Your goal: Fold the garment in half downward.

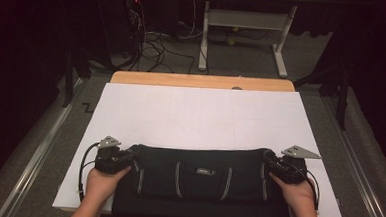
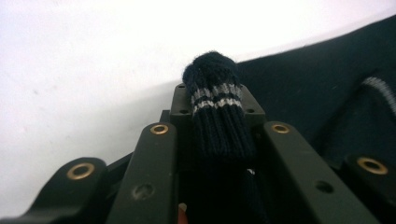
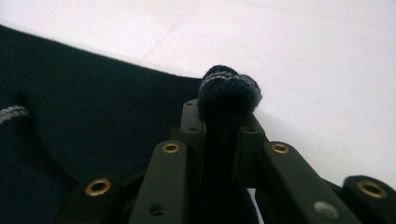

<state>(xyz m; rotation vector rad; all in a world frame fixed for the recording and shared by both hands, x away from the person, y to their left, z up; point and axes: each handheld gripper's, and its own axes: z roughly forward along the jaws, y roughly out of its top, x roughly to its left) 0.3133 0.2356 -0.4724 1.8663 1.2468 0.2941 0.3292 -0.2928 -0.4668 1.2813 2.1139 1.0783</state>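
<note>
A white sheet [image 1: 200,119] covers most of a wooden table [image 1: 202,81], with grey carpet, loose cables and the legs of a white desk in the dim room behind. Along the near edge of the sheet lies a dark navy knitted sweater [image 1: 199,181], folded into a wide band, with thin pale stripes running across it and a small label near its middle. A person's two hands enter from the bottom of the high view, one at each end of the garment. The left gripper [image 1: 128,154] is at the sweater's left end and the right gripper [image 1: 271,160] at its right end, each with a grey three-cornered plate on top and a cable trailing back. In the left gripper view, the black jaws pinch a ribbed cuff [image 2: 215,100] with two pale stripes, bunched and sticking up past the tips. In the right gripper view, the jaws are likewise pressed on a rolled knot of navy knit [image 3: 229,95], the white sheet beyond.
</note>
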